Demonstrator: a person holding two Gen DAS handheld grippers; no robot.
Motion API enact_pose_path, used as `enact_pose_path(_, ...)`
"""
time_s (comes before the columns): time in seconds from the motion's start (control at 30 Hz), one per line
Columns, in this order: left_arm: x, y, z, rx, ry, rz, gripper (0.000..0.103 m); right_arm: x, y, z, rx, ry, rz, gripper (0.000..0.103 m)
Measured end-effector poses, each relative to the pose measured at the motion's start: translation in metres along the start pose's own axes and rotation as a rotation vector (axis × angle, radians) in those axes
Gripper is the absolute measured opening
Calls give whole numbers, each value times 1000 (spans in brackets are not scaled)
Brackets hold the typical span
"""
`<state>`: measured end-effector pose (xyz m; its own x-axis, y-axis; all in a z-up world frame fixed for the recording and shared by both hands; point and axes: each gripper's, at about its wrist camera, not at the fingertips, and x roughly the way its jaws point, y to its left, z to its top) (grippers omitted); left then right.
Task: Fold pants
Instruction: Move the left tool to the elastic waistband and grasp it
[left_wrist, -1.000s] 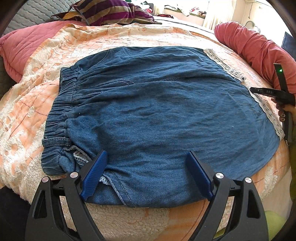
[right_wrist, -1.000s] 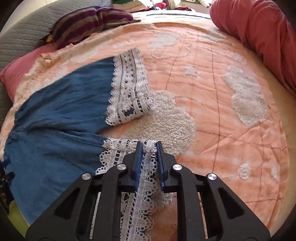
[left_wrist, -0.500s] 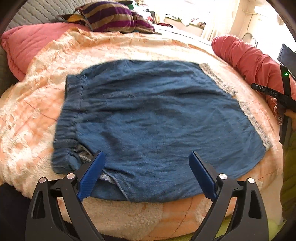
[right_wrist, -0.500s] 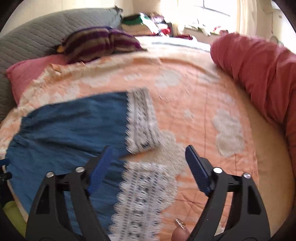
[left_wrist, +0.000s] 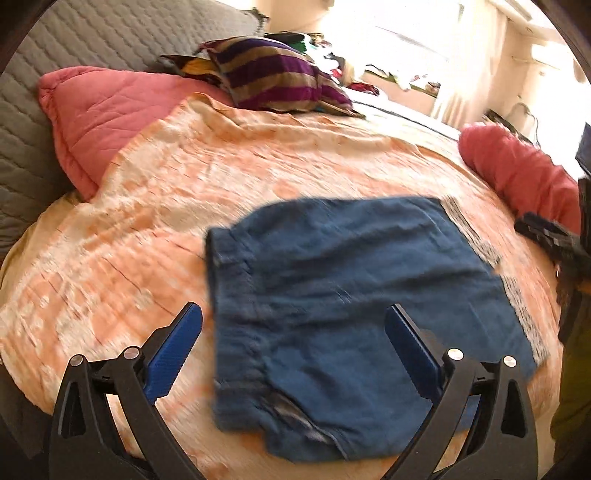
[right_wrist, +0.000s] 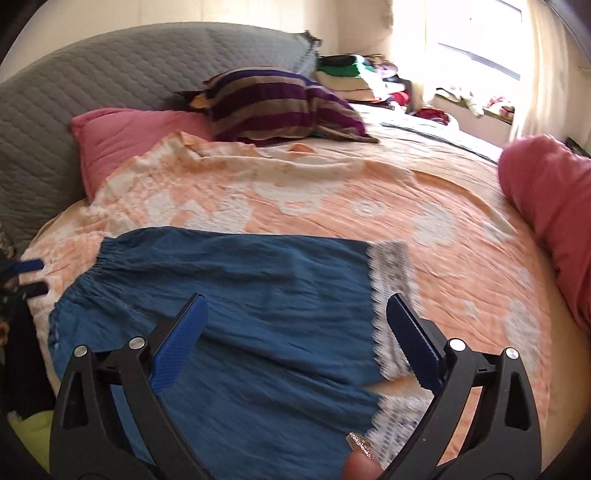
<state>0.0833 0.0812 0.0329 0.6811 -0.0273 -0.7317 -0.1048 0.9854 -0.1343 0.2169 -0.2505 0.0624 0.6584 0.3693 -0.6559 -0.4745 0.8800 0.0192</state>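
Orange bedspread bears blue pants; no legible writing.

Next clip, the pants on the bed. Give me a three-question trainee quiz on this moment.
1. True or false: the right gripper grips the lace hem.
2. What lies directly under the denim pants?
A. striped pillow
B. orange blanket
C. grey headboard
3. On which side of the left wrist view is the elastic waistband?

Key: 1. False, its jaws are opening, nothing between them. 2. B. 3. Left.
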Motion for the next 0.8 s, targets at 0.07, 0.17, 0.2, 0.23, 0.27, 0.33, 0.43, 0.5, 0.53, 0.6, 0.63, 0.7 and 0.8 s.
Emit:
enact_pose_path(0.07,6,10,11,-17,-3,12,98,8,10,6,-25,6,9,92)
enact_pose_path(0.17,16,21,22,-31,-4,28,98,20,22,13,-49,18,24,92)
enact_pose_path(0.2,21,26,26,-38,-4,31,98,25,26,16,-59,22,24,92)
enact_pose_path(0.23,25,29,29,-42,-2,36,98,31,30,18,-67,29,25,92)
enact_pose_path(0.27,29,34,31,-44,-1,43,98,37,34,21,-74,37,30,92)
enact_pose_path(0.33,37,40,36,-43,4,59,98,47,39,25,-84,51,40,92)
enact_pose_path(0.43,51,49,44,-41,19,81,98,63,48,29,-106,73,48,92)
enact_pose_path(0.5,62,56,48,-41,31,88,98,76,56,31,-119,93,53,92)
enact_pose_path(0.53,66,59,49,-40,35,91,98,81,59,32,-126,99,59,92)
enact_pose_path(0.6,78,65,52,-37,53,100,98,93,67,34,-144,114,62,92)
enact_pose_path(0.63,82,66,53,-34,60,102,98,99,70,35,-150,122,65,92)
enact_pose_path(0.7,91,69,55,-25,72,106,98,109,77,38,-161,131,77,92)
enact_pose_path(0.8,106,71,57,-15,94,103,98,124,88,42,-184,142,92,92)
